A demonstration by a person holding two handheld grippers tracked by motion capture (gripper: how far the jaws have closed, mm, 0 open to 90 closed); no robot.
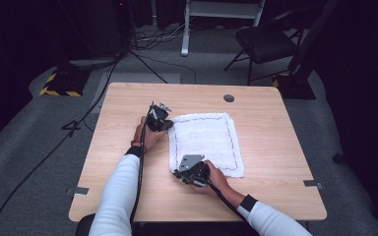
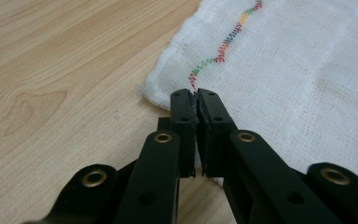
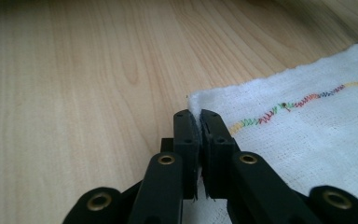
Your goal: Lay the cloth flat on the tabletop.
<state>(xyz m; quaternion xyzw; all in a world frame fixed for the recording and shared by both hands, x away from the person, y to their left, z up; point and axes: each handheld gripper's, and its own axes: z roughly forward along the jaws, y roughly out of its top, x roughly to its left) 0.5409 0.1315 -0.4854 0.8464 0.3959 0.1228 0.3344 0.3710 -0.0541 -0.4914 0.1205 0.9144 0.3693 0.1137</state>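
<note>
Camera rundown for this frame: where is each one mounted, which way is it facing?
High view: above the person's side, looking forward and down at the table; both forearms and hand-held grippers show.
Left gripper view: rides the left hand-held gripper, looking along its jaws, shut on the white cloth near a corner.
Right gripper view: rides the right hand-held gripper, jaws shut on another cloth corner.
Shared: cloth with coloured stitching, wooden tabletop.

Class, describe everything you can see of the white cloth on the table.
The white cloth is a roughly square, gauzy woven piece with rainbow zigzag stitching inside its border. It lies flat on the wooden table. The left gripper pinches its far-left corner; the right gripper pinches its near-left corner.
</note>
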